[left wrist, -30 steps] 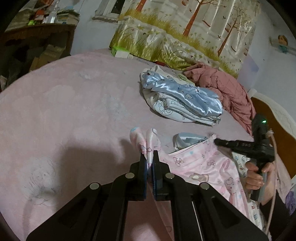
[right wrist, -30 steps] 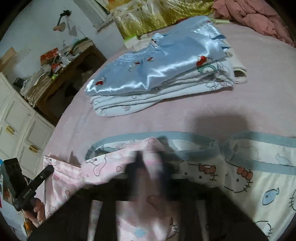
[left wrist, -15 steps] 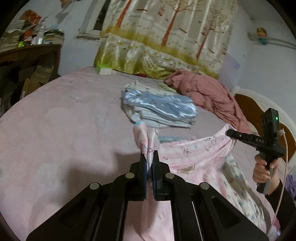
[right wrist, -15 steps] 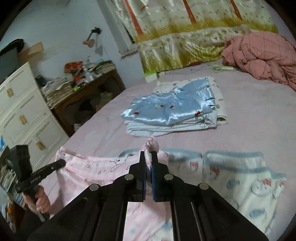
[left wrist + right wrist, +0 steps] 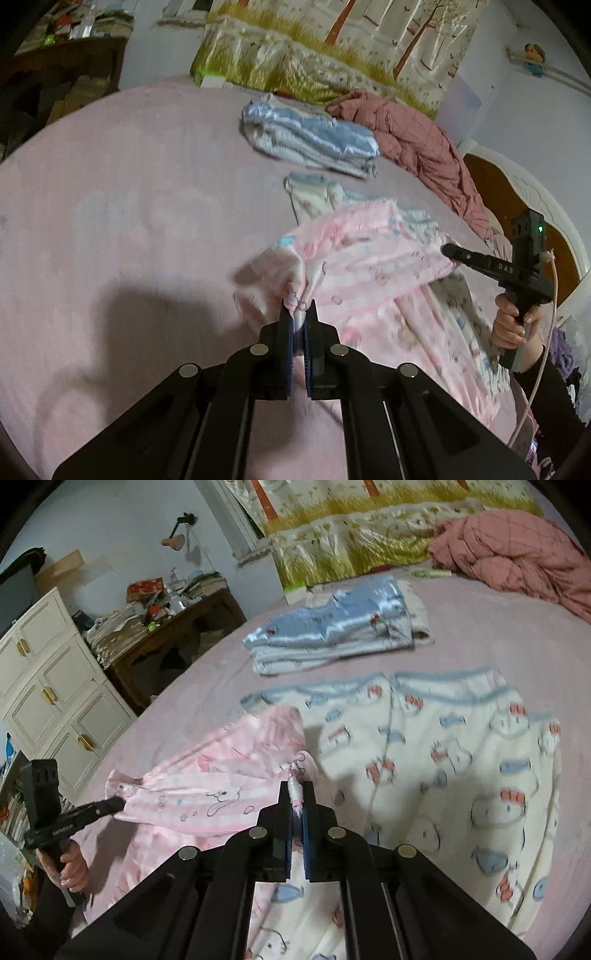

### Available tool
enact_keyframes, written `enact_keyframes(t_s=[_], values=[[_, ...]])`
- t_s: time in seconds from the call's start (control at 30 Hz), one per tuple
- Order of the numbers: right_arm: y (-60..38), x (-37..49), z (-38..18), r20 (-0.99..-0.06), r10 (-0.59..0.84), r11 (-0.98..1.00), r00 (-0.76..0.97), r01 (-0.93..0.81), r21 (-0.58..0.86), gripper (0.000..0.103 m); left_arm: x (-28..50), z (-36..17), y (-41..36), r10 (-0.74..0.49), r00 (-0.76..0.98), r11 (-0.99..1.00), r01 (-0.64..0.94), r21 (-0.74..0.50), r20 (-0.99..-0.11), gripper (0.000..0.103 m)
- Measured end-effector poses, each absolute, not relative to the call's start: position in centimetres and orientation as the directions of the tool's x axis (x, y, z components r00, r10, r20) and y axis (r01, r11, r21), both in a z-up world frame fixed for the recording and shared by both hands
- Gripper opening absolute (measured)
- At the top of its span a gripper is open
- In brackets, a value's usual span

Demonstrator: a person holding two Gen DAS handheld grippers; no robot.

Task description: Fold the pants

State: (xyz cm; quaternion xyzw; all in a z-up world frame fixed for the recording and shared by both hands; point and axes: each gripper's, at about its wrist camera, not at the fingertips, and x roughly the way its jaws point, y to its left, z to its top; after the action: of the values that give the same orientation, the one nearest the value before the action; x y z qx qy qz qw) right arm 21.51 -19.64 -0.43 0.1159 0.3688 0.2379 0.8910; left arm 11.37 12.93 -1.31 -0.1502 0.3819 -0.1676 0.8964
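Pink printed pants hang stretched between both grippers above the bed. My left gripper is shut on one bunched edge of them. My right gripper is shut on the opposite edge; from the left wrist it shows at the right, held by a hand. From the right wrist the left gripper shows at lower left, biting the pink cloth. The lower part of the pants trails down toward the person.
White pants with a cat and fish print lie flat under the pink ones. A folded stack with shiny blue cloth sits farther back, a dusty-pink quilt beside it. Pink bed sheet, cluttered desk, white drawers.
Both grippers have pulled back toward the person with the pink pants, lifting the edge off the white pants; the folded stack now sits farther away in both views.
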Motion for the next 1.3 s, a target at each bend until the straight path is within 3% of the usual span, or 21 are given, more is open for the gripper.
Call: enact_keyframes(t_s=[0.37, 0.43, 0.47, 0.5, 0.53, 0.67, 0.73, 0.8, 0.83, 0.87, 1.3], values=[[-19.1, 20.3, -1.6, -0.627, 0.479, 0.878, 0.615, -0.358, 0.319, 0.007, 9.7, -3.0, 11.5, -0.347, 0.617, 0.936, 0.183, -0.299, -0.707, 0.007], [-19.1, 20.5, -1.4, -0.643, 0.474, 0.88, 0.601, -0.355, 0.317, 0.031, 9.1, -3.1, 11.5, -0.325, 0.62, 0.945, 0.184, -0.27, -0.714, 0.018], [-19.3, 20.5, -1.2, -0.642, 0.469, 0.883, 0.606, -0.348, 0.316, 0.05, 8.8, -3.0, 11.6, -0.317, 0.626, 0.948, 0.185, -0.26, -0.712, 0.027], [-19.5, 20.3, -0.9, -0.628, 0.461, 0.887, 0.627, -0.339, 0.313, 0.056, 8.6, -2.8, 11.7, -0.311, 0.638, 0.95, 0.184, -0.252, -0.705, 0.03], [-19.7, 20.0, -0.5, -0.607, 0.444, 0.896, 0.659, -0.327, 0.301, 0.056, 8.5, -2.4, 11.9, -0.307, 0.653, 0.951, 0.183, -0.249, -0.692, 0.034], [-19.8, 20.5, 0.3, -0.611, 0.449, 0.893, 0.652, -0.321, 0.314, 0.056, 9.2, -1.0, 12.2, -0.314, 0.679, 0.946, 0.164, -0.279, -0.663, 0.034], [-19.4, 21.0, 0.0, -0.626, 0.455, 0.89, 0.634, -0.307, 0.336, 0.051, 9.7, -0.9, 12.3, -0.321, 0.685, 0.942, 0.158, -0.297, -0.654, 0.033], [-18.7, 21.2, -0.4, -0.652, 0.444, 0.896, 0.615, -0.303, 0.325, 0.021, 10.1, -0.9, 12.1, -0.322, 0.687, 0.94, 0.152, -0.304, -0.651, 0.028], [-18.4, 21.1, -0.5, -0.66, 0.433, 0.902, 0.615, -0.301, 0.311, 0.013, 10.3, -1.0, 12.1, -0.337, 0.683, 0.935, 0.162, -0.315, -0.648, 0.006], [-18.2, 21.0, -0.6, -0.66, 0.428, 0.904, 0.617, -0.304, 0.3, 0.007, 10.3, -1.2, 12.0, -0.359, 0.668, 0.928, 0.178, -0.329, -0.652, 0.004], [-19.3, 14.3, -1.9, -0.709, 0.378, 0.903, 0.595, -0.405, 0.143, 0.005, 5.2, -2.4, 11.0, -0.308, 0.62, 0.951, 0.228, -0.211, -0.721, 0.004]])
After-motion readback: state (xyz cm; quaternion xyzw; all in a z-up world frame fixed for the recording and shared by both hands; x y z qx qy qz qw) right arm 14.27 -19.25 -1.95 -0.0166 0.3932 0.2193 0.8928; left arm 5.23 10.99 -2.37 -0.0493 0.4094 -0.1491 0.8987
